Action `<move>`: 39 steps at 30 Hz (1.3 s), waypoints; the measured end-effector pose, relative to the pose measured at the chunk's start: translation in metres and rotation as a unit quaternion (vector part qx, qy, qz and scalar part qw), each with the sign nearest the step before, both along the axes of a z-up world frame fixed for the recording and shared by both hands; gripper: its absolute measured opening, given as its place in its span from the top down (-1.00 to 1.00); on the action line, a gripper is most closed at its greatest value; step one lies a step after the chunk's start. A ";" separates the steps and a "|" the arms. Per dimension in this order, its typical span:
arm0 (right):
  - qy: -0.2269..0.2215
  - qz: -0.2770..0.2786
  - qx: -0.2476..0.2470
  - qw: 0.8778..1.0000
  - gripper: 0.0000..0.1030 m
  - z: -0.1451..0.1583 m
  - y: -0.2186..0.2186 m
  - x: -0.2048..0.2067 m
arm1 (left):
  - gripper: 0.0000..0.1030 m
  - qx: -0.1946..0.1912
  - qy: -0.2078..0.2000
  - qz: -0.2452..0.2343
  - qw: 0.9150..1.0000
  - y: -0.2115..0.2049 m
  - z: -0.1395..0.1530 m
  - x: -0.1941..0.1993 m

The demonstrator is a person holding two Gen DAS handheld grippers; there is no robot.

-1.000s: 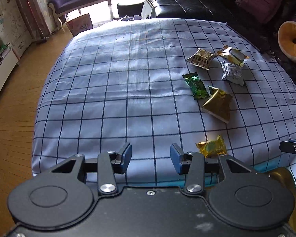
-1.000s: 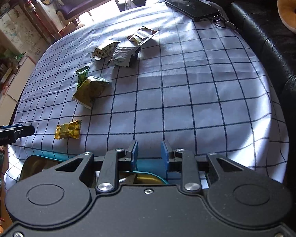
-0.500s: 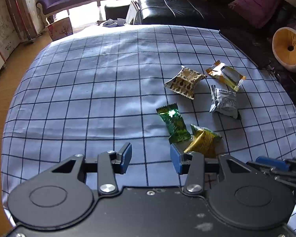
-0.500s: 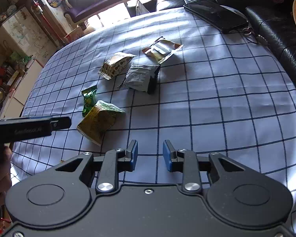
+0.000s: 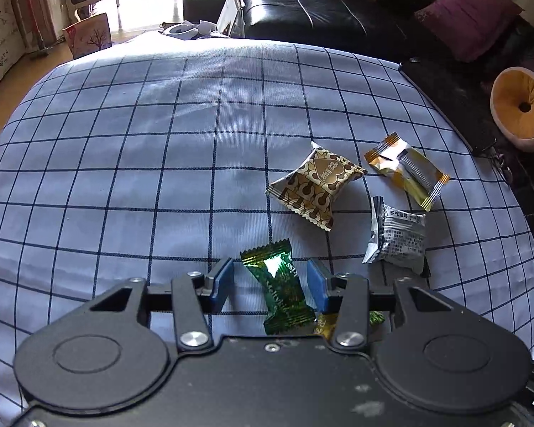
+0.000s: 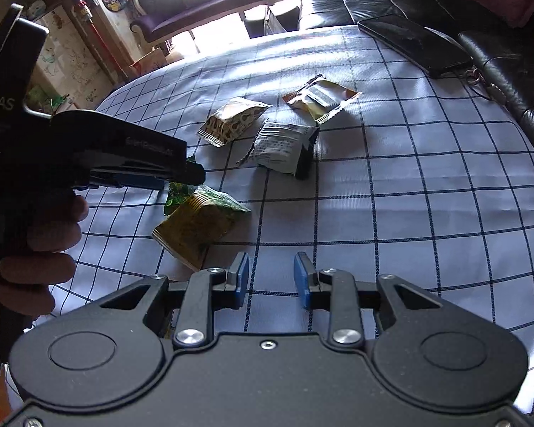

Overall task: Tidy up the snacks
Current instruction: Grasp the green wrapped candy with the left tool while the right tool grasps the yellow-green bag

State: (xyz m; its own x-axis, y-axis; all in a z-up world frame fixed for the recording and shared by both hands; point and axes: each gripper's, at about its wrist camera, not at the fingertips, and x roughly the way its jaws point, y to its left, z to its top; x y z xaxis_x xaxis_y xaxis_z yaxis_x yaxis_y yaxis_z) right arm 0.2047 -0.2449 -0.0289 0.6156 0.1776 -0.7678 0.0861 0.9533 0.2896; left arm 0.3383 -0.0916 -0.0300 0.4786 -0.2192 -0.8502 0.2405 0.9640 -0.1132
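Left gripper (image 5: 270, 284) over green candy (image 5: 280, 290)
Jaws wide, straddling the wrapper — not gripping; right gripper (image 6: 271, 279) wide too, nothing between, above checked cloth (image 6: 409, 195).

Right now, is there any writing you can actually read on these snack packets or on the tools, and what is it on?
"DAS": white letters on the black body of the left gripper, seen from the right wrist.
Grey packet: printed characters and fine print, too small to read.
Green candy wrapper: gold lettering, blurred.
Brown patterned packet: heart label, unreadable.
Side of the left gripper: faint embossed word, unreadable.
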 end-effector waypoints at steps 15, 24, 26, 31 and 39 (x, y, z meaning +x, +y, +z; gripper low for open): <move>-0.019 0.002 -0.015 1.000 0.21 0.005 0.027 0.002 | 0.42 -0.011 -0.008 -0.015 1.000 0.009 0.000 -0.001; -0.033 -0.002 -0.009 0.999 0.21 0.012 0.037 0.009 | 0.43 0.002 -0.012 0.009 1.000 0.050 0.007 -0.017; -0.035 -0.007 0.001 0.999 0.21 0.014 0.040 0.015 | 0.43 0.012 -0.008 0.017 1.000 0.062 0.007 -0.020; -0.027 -0.031 0.013 0.999 0.20 0.010 0.045 0.032 | 0.43 0.019 -0.005 0.024 1.000 0.087 0.002 -0.026; -0.007 -0.061 -0.005 0.998 0.00 -0.003 0.056 0.049 | 0.36 0.016 -0.020 0.020 0.999 0.091 -0.005 -0.033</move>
